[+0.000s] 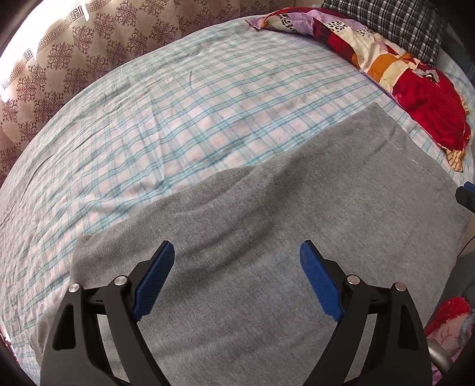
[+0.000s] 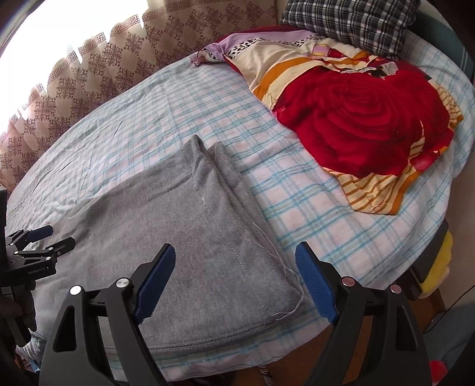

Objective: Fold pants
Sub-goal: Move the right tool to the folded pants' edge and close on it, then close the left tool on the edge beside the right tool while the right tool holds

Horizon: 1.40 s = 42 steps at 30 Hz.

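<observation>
Left wrist view shows the left gripper (image 1: 237, 252) with jaws apart and empty, hovering over the gray pants (image 1: 297, 222). Right wrist view shows the right gripper (image 2: 236, 256) likewise spread, holding nothing, above the stitched hem end. One pair of pants lies flat on the checked bedsheet (image 2: 148, 124), seemingly folded leg over leg; crosswise folds look still to do. Beyond: one red blanket (image 2: 362, 124), one dark plaid pillow (image 2: 350, 26), one curtain (image 2: 89, 68).

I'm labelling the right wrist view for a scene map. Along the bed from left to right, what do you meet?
Left hand-held gripper → grey pants → loose thread at their right edge → bare checked sheet → red rose blanket.
</observation>
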Available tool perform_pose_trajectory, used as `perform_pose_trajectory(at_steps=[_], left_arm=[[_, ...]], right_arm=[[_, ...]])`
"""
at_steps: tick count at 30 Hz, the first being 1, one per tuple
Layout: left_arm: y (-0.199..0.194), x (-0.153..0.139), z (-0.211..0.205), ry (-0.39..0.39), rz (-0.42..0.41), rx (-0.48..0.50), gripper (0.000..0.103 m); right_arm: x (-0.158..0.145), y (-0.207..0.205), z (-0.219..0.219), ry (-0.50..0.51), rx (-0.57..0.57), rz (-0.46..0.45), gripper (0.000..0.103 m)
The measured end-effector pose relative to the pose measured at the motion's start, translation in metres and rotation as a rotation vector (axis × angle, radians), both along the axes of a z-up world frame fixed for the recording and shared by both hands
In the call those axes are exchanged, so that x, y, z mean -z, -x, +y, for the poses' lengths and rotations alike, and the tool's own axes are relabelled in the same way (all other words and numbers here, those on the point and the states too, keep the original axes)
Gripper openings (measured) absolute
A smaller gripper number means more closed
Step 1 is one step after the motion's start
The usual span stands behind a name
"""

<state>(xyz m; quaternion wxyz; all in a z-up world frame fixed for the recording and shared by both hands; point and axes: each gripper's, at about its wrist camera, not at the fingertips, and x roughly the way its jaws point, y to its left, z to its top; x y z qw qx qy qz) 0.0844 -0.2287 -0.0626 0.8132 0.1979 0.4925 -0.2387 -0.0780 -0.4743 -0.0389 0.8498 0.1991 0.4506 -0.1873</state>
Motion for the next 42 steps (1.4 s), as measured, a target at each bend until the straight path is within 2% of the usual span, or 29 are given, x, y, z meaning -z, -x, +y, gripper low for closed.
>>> perform_pose_trajectory(at_steps=[9,19,22,24,30,36,42], left_arm=[[0.006,-0.002,-0.032,0.003,0.021,0.062,0.091],[0.008,-0.002,-0.069,0.045,0.102,0.114,0.091],[0.008,-0.004,-0.081,0.066,0.128,0.125,0.091],[0.009,-0.004,-0.090,0.075,0.145,0.137,0.091],[0.011,-0.004,-0.113,0.099,0.191,0.160,0.091],[0.004,-0.015,-0.130,0.184,0.270,0.153,0.091],[-0.001,-0.026,-0.145,0.268,0.371,0.158,0.092]], right_arm=[[0.017,0.017,-0.024,-0.012,0.061,0.032,0.082],[0.039,0.019,-0.022,-0.076,0.040,0.030,0.085],[0.040,0.018,-0.014,-0.057,0.003,0.029,0.075],[0.040,0.018,-0.012,-0.104,-0.022,0.010,0.053],[0.032,0.022,-0.013,-0.146,-0.046,-0.050,0.032],[0.001,0.020,0.008,-0.074,-0.126,-0.143,0.029],[-0.020,0.014,0.045,0.054,-0.246,-0.171,0.028]])
